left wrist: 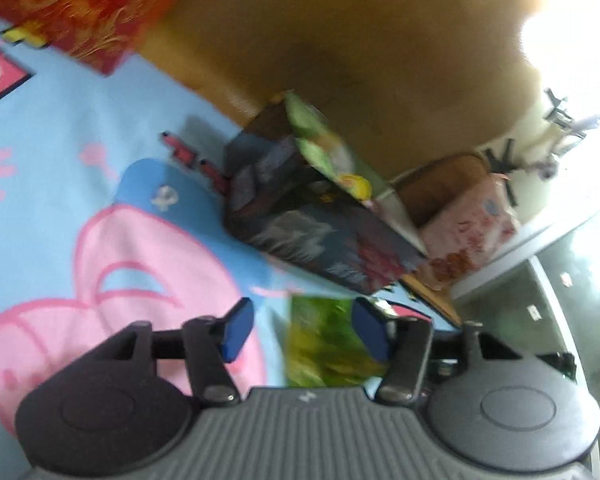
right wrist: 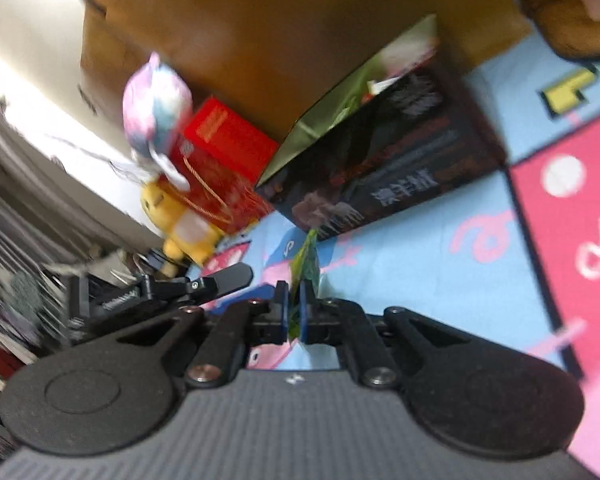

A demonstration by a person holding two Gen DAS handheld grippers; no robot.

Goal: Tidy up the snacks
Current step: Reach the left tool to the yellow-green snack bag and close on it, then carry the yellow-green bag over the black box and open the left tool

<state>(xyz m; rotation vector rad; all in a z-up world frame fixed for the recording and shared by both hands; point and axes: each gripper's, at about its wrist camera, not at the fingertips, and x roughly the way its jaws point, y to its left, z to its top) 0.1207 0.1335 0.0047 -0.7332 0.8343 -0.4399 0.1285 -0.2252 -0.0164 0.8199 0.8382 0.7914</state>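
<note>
Right claw (right wrist: 295, 316) clamped tight on a green snack packet (right wrist: 309, 258), held edge-on above the blue cartoon-pig mat (right wrist: 420, 248), near a dark printed box (right wrist: 384, 160) holding other packets. Left claw (left wrist: 304, 330) spread wide, gripping nothing, green packet just beside its right finger.

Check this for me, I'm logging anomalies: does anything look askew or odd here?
Little stands out. The dark box lies on the cartoon mat with a green packet sticking out. The right gripper pinches another green snack packet; blur hides finer damage.
</note>
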